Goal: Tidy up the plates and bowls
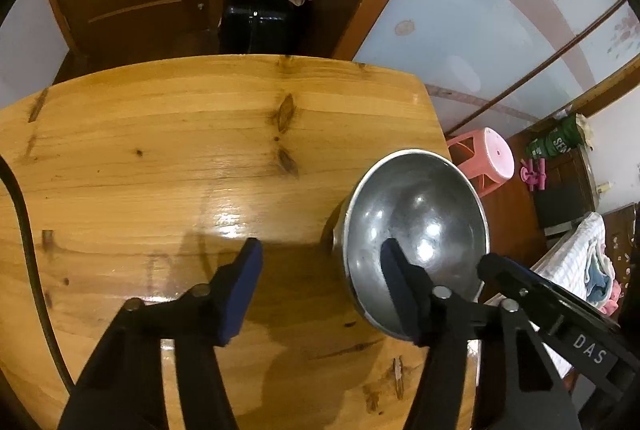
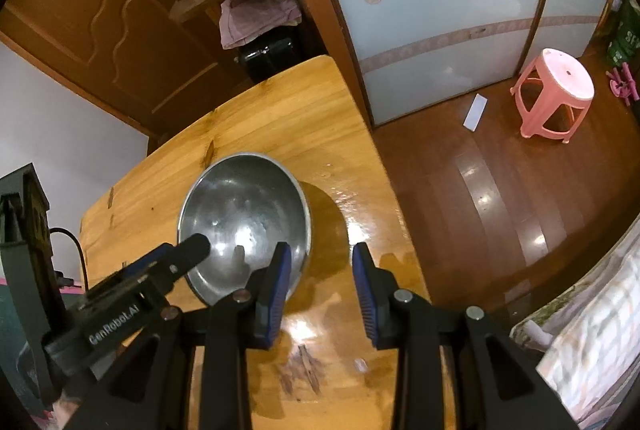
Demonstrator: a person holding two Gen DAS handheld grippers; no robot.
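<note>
Left wrist view: left gripper (image 1: 320, 270) jaws spread wide, holding nothing. Bowl (image 1: 416, 242), steel, round so no long axis, sits on the table (image 1: 160, 150) near its right edge. It lies off to the right of the gap; the right finger overlaps its rim and inside, contact unclear. Right gripper (image 1: 560, 310) reaches in at the bowl's right side, printed "DAS". Pink stool (image 1: 486, 160) on the floor beyond.

Right wrist view: right gripper (image 2: 322, 286) jaws apart, nothing between them. Bowl (image 2: 244, 222) lies left of the gap; the left finger overlaps its near right rim. Left gripper (image 2: 140, 290) comes in from the left, tip over the bowl's rim, printed "GenRobot.AI". Both look about equally near; either needs a small sideways shift to straddle the rim.
</note>
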